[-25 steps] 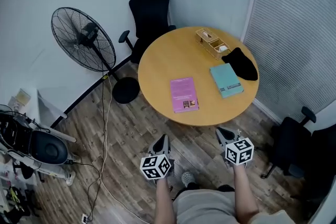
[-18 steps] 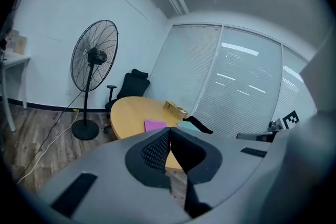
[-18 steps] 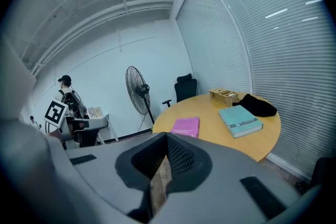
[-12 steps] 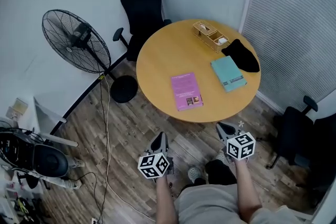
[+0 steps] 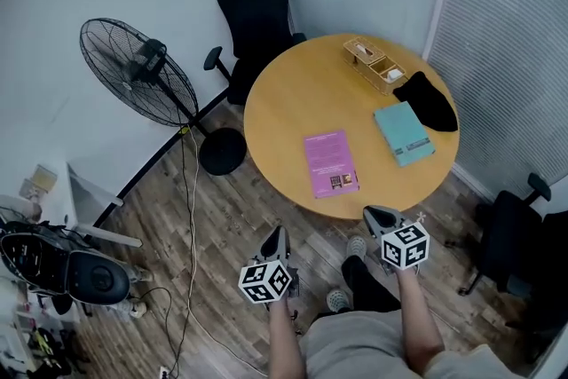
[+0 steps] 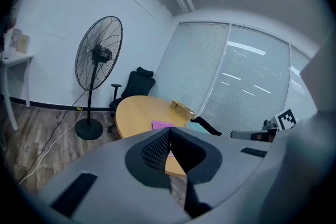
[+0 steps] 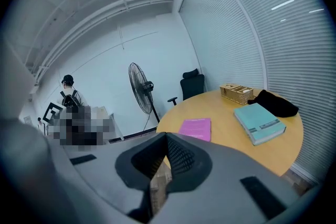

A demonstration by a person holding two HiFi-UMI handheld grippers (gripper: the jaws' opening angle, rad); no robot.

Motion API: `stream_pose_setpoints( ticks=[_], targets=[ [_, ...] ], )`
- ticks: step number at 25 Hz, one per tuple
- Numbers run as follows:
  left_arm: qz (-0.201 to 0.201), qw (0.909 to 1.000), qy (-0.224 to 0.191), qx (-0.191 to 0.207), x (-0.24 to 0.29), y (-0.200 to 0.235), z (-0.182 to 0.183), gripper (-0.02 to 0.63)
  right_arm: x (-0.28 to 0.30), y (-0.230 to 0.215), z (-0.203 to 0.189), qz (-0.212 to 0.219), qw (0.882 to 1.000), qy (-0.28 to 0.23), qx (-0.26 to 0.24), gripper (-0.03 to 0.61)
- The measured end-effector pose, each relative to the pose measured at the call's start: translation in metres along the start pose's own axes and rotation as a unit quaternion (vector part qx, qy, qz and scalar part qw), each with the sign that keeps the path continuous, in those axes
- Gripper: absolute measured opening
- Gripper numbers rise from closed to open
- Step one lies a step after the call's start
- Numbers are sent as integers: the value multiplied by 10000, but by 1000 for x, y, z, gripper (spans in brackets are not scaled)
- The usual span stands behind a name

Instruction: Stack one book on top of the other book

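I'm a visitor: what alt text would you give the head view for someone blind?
From above, a person holds the left gripper and right gripper, jaws shut and empty, short of a round table where a pink book and a teal book lie apart. A wooden tray and black cloth sit near the teal book; a fan and office chair stand beyond.

A round wooden table (image 5: pixel 293 102), black chair (image 5: pixel 257 9) and standing fan (image 5: pixel 142 71) stand on plank flooring (image 5: pixel 231 222).
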State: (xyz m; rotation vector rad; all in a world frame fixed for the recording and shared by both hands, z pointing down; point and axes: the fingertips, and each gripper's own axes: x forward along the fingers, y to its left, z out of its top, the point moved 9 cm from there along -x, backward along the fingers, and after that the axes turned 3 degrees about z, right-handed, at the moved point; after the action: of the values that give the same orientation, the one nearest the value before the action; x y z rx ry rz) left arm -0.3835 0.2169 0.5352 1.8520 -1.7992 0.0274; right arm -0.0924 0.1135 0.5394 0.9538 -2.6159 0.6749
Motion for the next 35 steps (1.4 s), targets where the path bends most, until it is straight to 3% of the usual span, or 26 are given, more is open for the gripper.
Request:
stream_pose_setpoints(
  ticks=[17,25,35],
  targets=[
    [-76,9978,662,2,162,-15,28,29,95,-101,32,-181,9973,624,329,21],
    [-147,9952,962,-76,217,-22,33,29,130,-131,38,-137,9948,920,410,23],
    [105,9905,1370,-87,265,-20,19,29,164,-158,40,124,9919,1203,389,23]
  ],
)
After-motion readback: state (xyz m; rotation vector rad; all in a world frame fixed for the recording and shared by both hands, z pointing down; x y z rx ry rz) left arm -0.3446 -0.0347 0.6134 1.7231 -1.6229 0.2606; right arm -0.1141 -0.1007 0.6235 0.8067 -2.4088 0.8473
